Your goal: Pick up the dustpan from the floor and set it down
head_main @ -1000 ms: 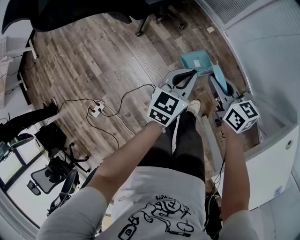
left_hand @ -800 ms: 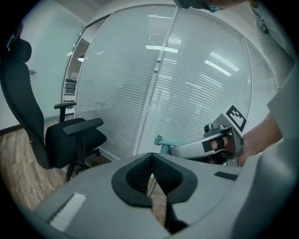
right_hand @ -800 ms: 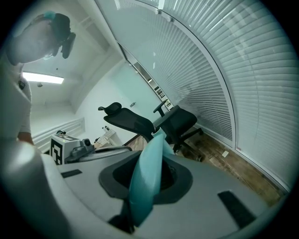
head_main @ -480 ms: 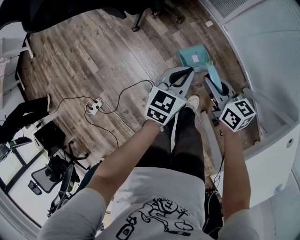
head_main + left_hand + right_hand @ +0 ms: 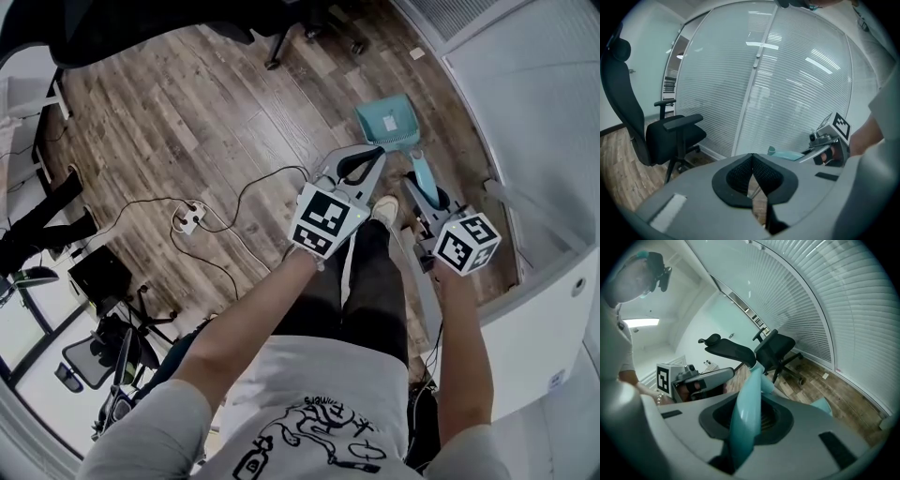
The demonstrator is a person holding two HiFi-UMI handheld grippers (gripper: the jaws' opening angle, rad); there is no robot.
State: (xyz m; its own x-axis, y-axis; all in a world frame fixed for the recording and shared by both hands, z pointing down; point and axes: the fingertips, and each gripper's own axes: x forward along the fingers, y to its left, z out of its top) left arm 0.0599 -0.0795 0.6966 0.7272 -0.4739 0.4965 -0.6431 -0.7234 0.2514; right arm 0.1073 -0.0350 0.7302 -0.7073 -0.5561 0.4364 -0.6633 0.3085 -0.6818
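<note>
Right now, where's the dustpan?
In the head view the dustpan is upper right of centre, its handle clamped in the right tool, beside the blind-covered wall.

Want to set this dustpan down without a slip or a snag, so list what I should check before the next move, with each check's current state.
1. Grip: right tool shut on the handle of the dustpan: ok.
2. Left tool shut, nothing between its jaws, beside the handle but off it: ok.
3. Floor around the pan is bare wood: ok.
4. Power strip lies well to the left of the pan: ok.
5. Pan already resting on the floor: cannot tell.
</note>
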